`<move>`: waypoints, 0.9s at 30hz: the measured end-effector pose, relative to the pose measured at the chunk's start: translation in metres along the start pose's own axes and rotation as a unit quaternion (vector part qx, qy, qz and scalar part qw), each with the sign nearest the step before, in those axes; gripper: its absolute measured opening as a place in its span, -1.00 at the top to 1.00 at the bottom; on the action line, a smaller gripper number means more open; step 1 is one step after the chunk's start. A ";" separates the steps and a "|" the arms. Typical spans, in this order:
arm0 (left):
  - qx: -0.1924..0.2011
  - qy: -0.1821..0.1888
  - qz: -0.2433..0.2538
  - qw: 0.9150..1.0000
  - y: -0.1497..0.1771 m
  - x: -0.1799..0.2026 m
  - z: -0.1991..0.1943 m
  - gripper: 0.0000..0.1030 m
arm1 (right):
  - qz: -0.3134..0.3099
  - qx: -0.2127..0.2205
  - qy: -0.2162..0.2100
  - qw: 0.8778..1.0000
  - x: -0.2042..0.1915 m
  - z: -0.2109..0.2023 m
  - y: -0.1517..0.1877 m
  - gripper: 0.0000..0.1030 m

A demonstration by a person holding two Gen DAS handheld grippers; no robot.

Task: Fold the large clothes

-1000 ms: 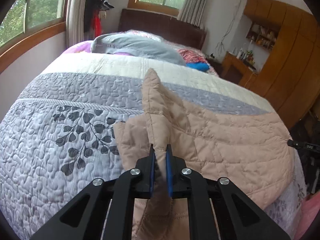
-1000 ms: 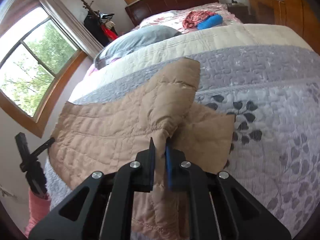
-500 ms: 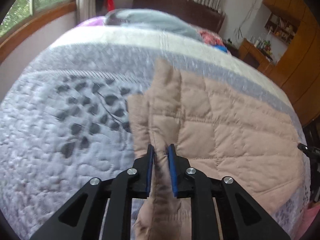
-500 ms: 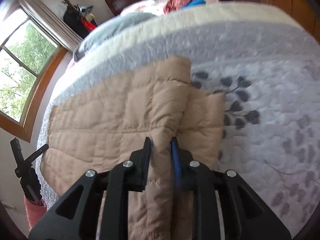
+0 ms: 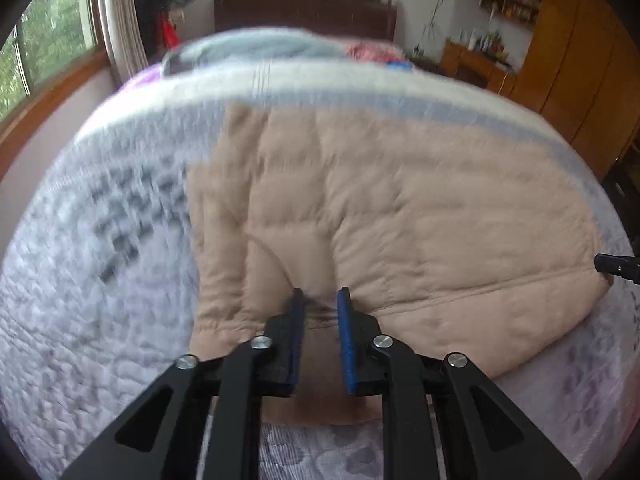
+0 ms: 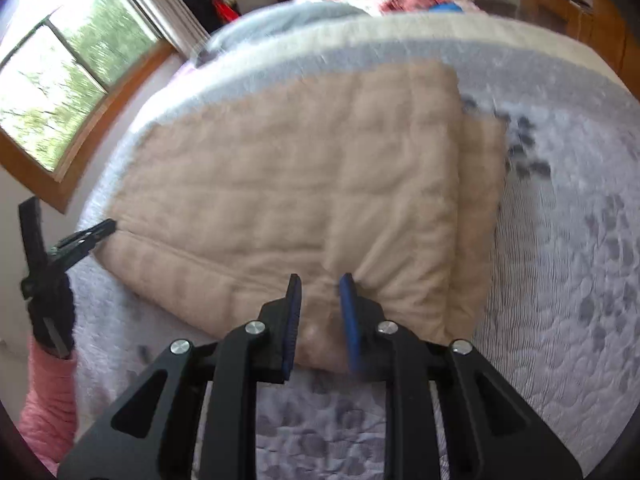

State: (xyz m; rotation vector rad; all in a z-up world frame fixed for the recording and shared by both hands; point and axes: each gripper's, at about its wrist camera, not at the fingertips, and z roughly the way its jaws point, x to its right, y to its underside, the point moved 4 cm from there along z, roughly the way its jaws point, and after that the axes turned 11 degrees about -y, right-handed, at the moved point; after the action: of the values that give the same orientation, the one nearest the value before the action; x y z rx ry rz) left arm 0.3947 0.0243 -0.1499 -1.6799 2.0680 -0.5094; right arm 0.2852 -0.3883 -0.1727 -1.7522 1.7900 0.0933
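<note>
Bed, probably-folded beige quilted garment.

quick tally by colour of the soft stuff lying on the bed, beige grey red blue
beige: 1, quilted garment
grey: 1, pillow
red: 1, crumpled cloth
blue: 1, small item, too blurred to identify
total: 4
</note>
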 end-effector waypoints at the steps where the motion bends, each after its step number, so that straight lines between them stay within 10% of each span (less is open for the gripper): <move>1: -0.002 0.006 0.001 1.000 0.004 -0.001 0.007 0.70 | 0.008 -0.004 -0.009 1.000 0.006 0.008 0.004 0.70; 16: 0.045 0.061 -0.006 0.997 -0.028 0.030 -0.047 0.64 | -0.003 0.057 -0.056 0.997 -0.025 -0.036 -0.034 0.61; 27: 0.003 0.049 0.017 0.999 -0.054 0.095 -0.003 0.64 | -0.009 0.016 -0.025 1.000 -0.066 0.023 -0.066 0.61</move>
State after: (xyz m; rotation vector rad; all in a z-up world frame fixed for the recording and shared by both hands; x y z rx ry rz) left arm 0.4206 -0.0799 -0.1279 -1.6442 2.1576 -0.5980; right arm 0.3497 -0.3271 -0.1354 -1.7293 1.7306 0.0987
